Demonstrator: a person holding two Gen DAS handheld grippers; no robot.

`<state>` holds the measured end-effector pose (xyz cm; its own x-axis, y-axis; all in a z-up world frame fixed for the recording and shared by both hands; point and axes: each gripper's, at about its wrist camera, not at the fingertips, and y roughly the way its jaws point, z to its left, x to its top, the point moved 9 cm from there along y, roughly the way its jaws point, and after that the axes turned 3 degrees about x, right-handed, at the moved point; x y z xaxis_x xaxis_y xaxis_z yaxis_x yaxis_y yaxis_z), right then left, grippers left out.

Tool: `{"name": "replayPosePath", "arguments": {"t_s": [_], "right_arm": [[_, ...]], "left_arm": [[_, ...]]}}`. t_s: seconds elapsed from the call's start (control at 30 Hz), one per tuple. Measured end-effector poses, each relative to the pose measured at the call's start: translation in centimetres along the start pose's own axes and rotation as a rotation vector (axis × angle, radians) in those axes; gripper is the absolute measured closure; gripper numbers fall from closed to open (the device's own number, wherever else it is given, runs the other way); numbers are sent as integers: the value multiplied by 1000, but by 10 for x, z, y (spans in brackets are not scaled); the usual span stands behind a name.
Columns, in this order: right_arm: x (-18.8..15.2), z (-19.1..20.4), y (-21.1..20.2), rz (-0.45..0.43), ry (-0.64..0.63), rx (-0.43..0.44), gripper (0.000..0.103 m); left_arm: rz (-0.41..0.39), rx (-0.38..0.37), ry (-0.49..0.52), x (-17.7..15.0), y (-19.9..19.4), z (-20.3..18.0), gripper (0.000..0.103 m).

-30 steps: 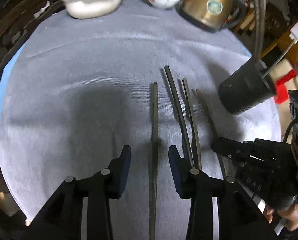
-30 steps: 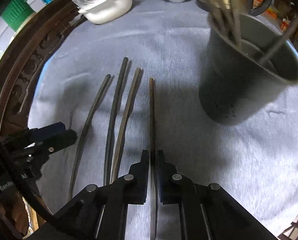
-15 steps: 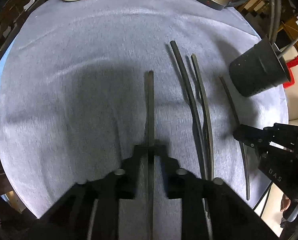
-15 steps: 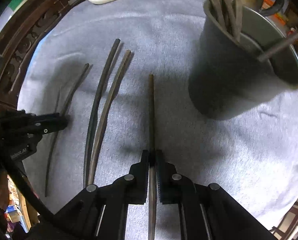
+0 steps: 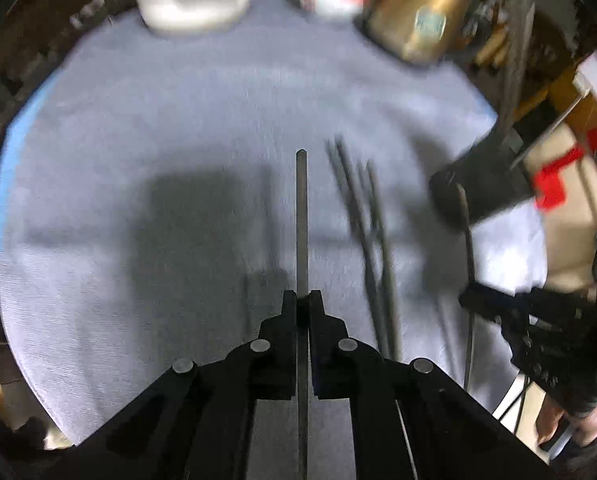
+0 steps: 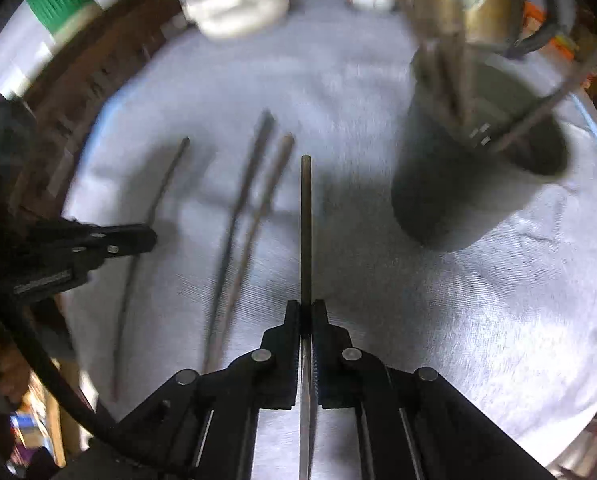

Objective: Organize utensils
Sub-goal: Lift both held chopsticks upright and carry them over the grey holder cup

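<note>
Grey cloth (image 5: 178,120) is bare left of the chopsticks; dark holder (image 6: 458,184) stands near the right edge. Left gripper (image 5: 303,300) just clamped one chopstick (image 5: 301,216); right gripper (image 6: 305,308) pinches another chopstick (image 6: 306,224). Two loose chopsticks (image 6: 250,200) lie between.

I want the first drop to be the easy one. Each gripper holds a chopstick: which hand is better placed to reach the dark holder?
Probably the right gripper: its chopstick points just beside the holder, while the left gripper sits beyond two loose chopsticks.
</note>
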<state>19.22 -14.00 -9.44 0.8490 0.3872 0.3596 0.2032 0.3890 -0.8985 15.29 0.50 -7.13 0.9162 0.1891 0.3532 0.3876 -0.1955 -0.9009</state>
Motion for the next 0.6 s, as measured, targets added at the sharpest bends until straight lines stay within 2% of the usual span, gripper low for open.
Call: {"name": "replayPosePath", "arguments": {"t_s": [0.07, 0.13, 0.2, 0.27, 0.3, 0.37, 0.5, 0.6], "right_arm": [[3, 0, -27, -129, 30, 11, 97], [4, -5, -56, -252, 58, 7, 97], [6, -12, -84, -415, 90, -6, 97], [8, -24, -109, -565, 131, -52, 97], [10, -29, -120, -629, 143, -67, 97], [14, -37, -133, -731, 146, -129, 97], [23, -47, -133, -829, 160, -198, 97], [30, -49, -125, -859, 154, -235, 97]], "left_arm": [[-109, 8, -17, 9, -23, 1, 98], [-233, -19, -41, 20, -42, -2, 98], [-342, 9, -63, 28, -58, -1, 98], [-441, 20, -67, 32, -68, 0, 98], [-485, 51, -66, 37, -71, 4, 98], [-565, 55, -66, 42, -73, 0, 98], [-699, 108, -42, 50, -76, -8, 98], [-745, 143, -23, 46, -76, -13, 98]]}}
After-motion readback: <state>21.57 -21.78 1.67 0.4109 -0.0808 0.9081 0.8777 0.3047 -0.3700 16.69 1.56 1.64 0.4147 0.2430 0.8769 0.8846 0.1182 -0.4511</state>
